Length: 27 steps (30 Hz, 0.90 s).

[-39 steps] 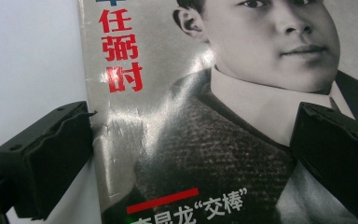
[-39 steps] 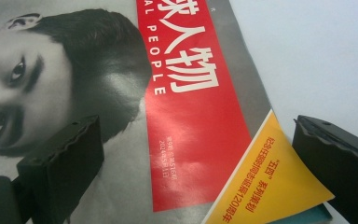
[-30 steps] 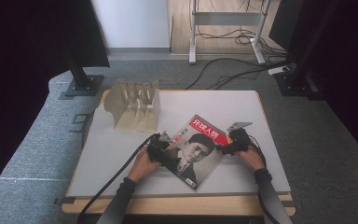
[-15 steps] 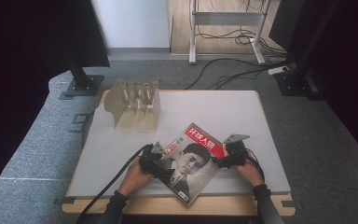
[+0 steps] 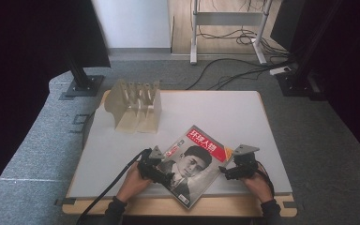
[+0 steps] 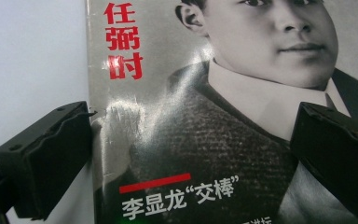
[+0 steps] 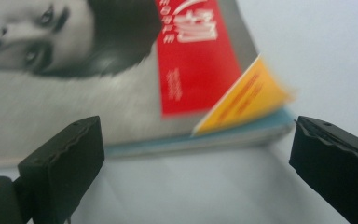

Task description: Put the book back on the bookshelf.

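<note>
A magazine (image 5: pixel 195 163) lies flat and askew on the tabletop (image 5: pixel 243 117), not yet lifted. The left gripper (image 5: pixel 163 175) and right gripper (image 5: pixel 227 171) flank its edges, fingers apart; the wooden rack (image 5: pixel 136 106) stands empty beyond.

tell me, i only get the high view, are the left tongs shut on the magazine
Observer: No. In the left gripper view the left tongs stand open over the magazine cover, one jaw past its edge.
Operator: and the right tongs
Observer: The right tongs are open too, facing the magazine's long edge, not touching it.
Operator: is the corner there flat
Observer: No, the yellow corner of the cover curls up off the pages below.
</note>
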### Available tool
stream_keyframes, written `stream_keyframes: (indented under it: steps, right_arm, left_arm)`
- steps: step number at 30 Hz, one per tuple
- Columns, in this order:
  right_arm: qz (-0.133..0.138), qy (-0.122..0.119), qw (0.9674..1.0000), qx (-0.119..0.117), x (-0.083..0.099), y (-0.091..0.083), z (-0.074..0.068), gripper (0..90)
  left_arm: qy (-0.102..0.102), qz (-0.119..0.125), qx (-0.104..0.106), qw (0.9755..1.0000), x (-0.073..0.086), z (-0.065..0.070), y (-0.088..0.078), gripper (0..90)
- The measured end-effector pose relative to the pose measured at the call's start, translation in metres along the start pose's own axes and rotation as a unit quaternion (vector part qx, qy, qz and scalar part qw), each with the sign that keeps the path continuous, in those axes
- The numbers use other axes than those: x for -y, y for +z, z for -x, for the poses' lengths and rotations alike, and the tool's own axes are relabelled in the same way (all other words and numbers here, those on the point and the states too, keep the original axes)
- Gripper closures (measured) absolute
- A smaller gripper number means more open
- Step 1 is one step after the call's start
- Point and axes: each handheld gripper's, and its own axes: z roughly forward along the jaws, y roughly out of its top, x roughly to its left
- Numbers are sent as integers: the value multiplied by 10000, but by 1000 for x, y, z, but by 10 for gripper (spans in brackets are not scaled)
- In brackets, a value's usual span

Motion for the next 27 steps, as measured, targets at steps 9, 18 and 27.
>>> stream_keyframes:
  steps: [9,18,27]
  right_arm:
    - [-109,-52,9999,110,3,1,0,0]
    - [-194,115,9997,34,-2,8,7,0]
    - [-215,197,9995,79,-13,19,15,0]
  left_arm:
    - [165,-184,76,9997,3,15,-6,0]
    - [116,-30,-407,9991,0,-25,-33,0]
    - [-233,-318,-758,9963,8,-61,-18,0]
